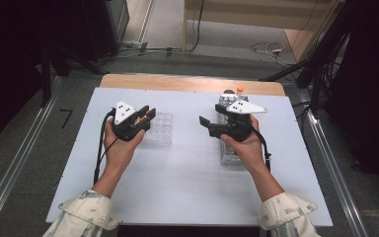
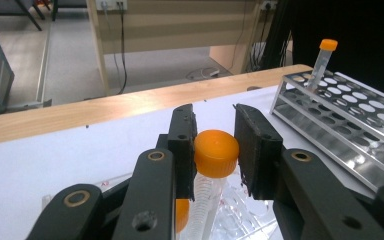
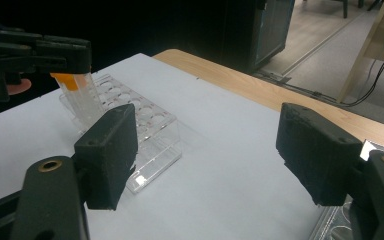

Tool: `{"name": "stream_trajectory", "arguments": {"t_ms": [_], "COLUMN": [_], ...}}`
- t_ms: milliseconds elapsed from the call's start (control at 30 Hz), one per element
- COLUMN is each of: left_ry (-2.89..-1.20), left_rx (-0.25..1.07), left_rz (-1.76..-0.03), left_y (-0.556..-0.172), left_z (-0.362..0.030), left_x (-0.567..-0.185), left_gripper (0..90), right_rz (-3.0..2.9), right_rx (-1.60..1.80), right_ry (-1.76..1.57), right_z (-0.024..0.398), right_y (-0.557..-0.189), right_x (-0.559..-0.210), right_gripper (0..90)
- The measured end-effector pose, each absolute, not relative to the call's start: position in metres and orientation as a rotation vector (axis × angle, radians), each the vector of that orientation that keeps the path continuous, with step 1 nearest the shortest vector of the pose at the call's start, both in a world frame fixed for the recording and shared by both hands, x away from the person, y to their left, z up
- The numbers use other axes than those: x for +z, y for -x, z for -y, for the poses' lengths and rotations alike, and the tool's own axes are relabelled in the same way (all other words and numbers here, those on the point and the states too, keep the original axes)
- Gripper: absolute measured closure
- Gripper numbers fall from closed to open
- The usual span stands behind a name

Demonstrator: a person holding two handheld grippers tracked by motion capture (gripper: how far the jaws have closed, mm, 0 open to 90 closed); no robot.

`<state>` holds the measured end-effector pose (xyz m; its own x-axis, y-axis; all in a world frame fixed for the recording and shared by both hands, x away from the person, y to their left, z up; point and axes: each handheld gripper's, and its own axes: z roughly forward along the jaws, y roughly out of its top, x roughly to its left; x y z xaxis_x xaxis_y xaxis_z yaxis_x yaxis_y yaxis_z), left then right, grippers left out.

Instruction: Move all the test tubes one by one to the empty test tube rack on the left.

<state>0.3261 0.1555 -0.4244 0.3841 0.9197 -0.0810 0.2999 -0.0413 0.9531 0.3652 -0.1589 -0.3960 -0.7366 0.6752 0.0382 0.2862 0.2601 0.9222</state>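
Observation:
A clear tube with an orange cap (image 2: 216,156) sits between the jaws of my left gripper (image 2: 215,142), which is shut on it just below the cap. In the high view the left gripper (image 1: 146,115) holds the tube over the near-left end of a clear plastic rack (image 1: 161,129). The right gripper view shows the tube (image 3: 78,95) upright with its lower end down in the clear rack (image 3: 147,131). My right gripper (image 1: 206,126) stands open with nothing between its pads (image 3: 107,155), pointing left above a metal rack (image 1: 231,150).
The metal rack (image 2: 340,117) holds one more orange-capped tube (image 2: 322,57) at its far end (image 1: 240,91). A second orange cap (image 2: 181,212) shows low behind my left jaw. A white sheet (image 1: 187,168) covers the table, with a wooden edge (image 1: 187,83) at the back.

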Motion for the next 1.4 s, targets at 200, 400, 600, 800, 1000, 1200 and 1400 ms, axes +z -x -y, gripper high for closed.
{"name": "stream_trajectory", "arguments": {"t_ms": [200,400,600,800,1000,1200,1400], "left_ry": [-1.603,-1.6,-1.598,-1.587,-1.57,-1.573,-1.594], "left_rx": [0.732,0.731,0.728,0.705,0.703,0.687,0.662], "left_rz": [-1.13,-1.132,-1.134,-1.133,-1.126,-1.106,-1.081], "left_y": [-0.326,-0.326,-0.327,-0.327,-0.324,-0.32,-0.314], "left_z": [-0.155,-0.155,-0.155,-0.155,-0.154,-0.15,-0.142], "left_x": [-0.433,-0.435,-0.435,-0.435,-0.431,-0.424,-0.419], "left_gripper": [71.0,70.9,70.8,62.4,48.5,31.2,23.0], "right_rz": [-2.168,-2.167,-2.166,-2.169,-2.158,-2.146,-2.122], "right_rx": [1.47,1.463,1.463,1.463,1.467,1.463,1.455], "right_ry": [-0.887,-0.897,-0.897,-0.895,-0.903,-0.922,-0.948], "right_z": [0.161,0.163,0.163,0.163,0.164,0.171,0.182], "right_y": [-0.366,-0.366,-0.366,-0.366,-0.367,-0.368,-0.369], "right_x": [-0.396,-0.397,-0.397,-0.397,-0.397,-0.398,-0.397], "right_gripper": [23.6,23.5,23.5,23.5,23.5,23.5,23.6]}}
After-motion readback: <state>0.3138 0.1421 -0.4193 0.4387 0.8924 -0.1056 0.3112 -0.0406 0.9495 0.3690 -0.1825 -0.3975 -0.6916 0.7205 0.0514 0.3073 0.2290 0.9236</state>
